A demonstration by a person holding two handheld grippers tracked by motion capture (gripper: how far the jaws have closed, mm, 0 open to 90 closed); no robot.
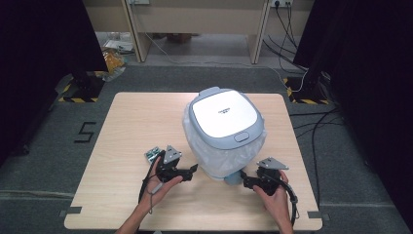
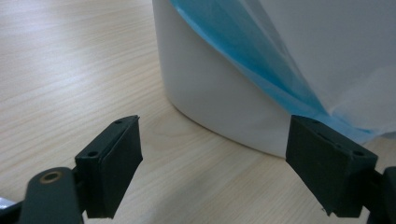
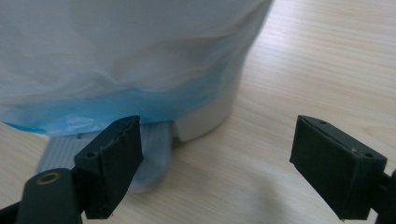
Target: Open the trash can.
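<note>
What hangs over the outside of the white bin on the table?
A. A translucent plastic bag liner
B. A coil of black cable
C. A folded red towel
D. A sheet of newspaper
A: a translucent plastic bag liner drapes down the white bin below its closed lid, with a blue edge showing in both gripper views.

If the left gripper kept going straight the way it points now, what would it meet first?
Most likely the white base of the pedal bin, just below the hanging bag liner. The left gripper has its jaws open with nothing between them; the exact gap to the bin is hard to judge.
</note>
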